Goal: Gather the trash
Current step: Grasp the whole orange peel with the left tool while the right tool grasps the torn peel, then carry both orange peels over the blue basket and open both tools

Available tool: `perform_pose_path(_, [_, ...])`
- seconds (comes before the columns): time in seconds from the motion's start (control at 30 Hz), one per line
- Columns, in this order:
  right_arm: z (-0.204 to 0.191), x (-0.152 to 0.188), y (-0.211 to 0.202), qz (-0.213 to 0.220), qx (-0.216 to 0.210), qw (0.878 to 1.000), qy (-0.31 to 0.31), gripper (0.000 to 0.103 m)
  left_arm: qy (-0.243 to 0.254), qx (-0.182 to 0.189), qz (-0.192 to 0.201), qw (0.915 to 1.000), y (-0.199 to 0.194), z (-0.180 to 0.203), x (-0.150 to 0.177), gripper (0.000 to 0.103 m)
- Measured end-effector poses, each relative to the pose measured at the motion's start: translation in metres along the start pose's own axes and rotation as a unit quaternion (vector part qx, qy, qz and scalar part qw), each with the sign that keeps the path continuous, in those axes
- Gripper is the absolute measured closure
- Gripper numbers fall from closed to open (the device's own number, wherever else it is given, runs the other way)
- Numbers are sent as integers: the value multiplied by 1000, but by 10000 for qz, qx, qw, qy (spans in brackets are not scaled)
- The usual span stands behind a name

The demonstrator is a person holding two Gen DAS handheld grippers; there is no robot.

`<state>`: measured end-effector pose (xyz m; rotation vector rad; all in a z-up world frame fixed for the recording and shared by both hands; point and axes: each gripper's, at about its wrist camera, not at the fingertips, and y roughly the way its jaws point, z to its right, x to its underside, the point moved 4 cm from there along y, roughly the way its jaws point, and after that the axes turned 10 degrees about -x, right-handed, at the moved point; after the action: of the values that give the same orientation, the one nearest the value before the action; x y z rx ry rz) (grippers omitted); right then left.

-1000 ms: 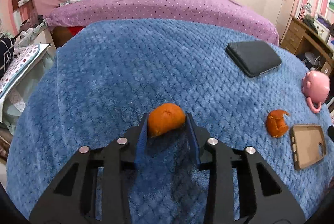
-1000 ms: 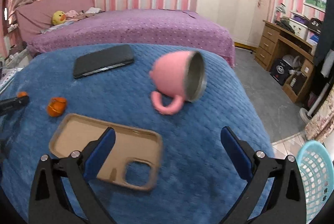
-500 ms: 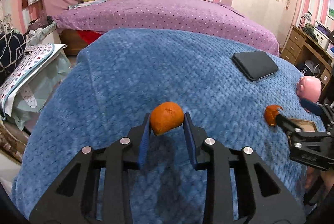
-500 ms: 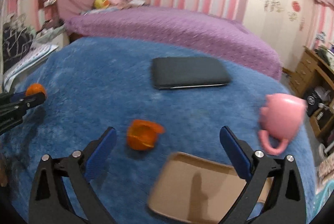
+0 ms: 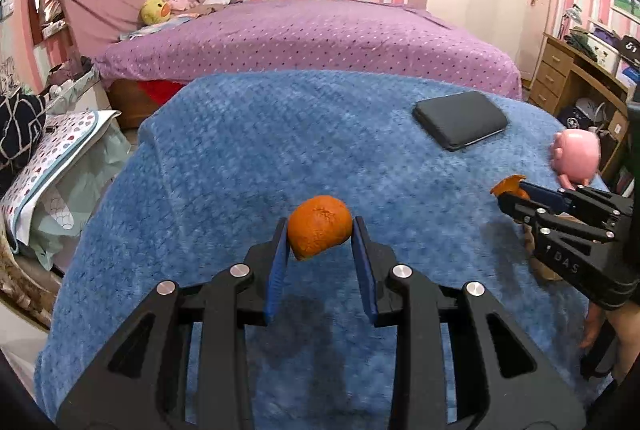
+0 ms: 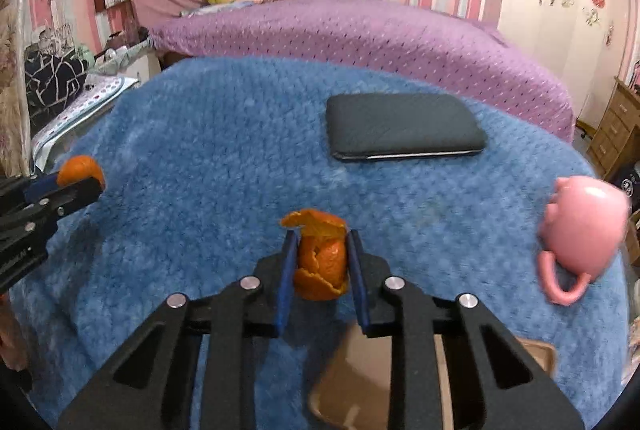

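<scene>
While the left hand-held gripper (image 5: 320, 242) pinches a dimpled peel dome (image 5: 319, 232), the right hand-held gripper (image 6: 320, 262) is closing on curled peel (image 6: 320, 258).

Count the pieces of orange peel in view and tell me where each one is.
2. One orange peel piece sits between the left gripper's jaws; the curled peel sits between the right gripper's closing jaws. More could lie out of view.

Tan phone case (image 6: 360, 382) partly behind fingers (image 6: 285, 282)
</scene>
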<state>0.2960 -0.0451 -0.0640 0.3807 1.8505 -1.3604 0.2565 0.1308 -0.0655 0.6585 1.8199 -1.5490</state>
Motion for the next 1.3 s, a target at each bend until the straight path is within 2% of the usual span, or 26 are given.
perform_pose_path(0.17, [39, 11, -60, 378, 197, 9986, 303, 77, 293, 131, 167, 9993, -23, 39, 1, 73])
perform_pose_path(0.37, [96, 40, -137, 688, 742, 9929, 631, 77, 474, 597, 369, 9964, -53, 97, 3, 73])
perform_pose_path(0.57, [152, 90, -199, 832, 1236, 9832, 1054, 77, 547, 937, 357, 9935, -76, 151, 12, 73])
perform_pose_path(0.63, [164, 102, -209, 866, 1368, 9801, 1149, 77, 650, 1058, 414, 9914, -87, 169, 16, 73])
perform_pose_path(0.9, [209, 127, -245, 1100, 1479, 9714, 1500, 77, 911, 983, 490, 9898, -103, 214, 34, 73])
perform_pose_path(1.13, [230, 141, -262, 1122, 1656, 9676, 1538, 77, 854, 1033, 447, 9900, -106, 235, 36, 73])
perform_pose_path(1.3, [249, 155, -279, 1180, 1708, 9642, 1648, 77, 941, 987, 598, 9889, -114, 256, 39, 73])
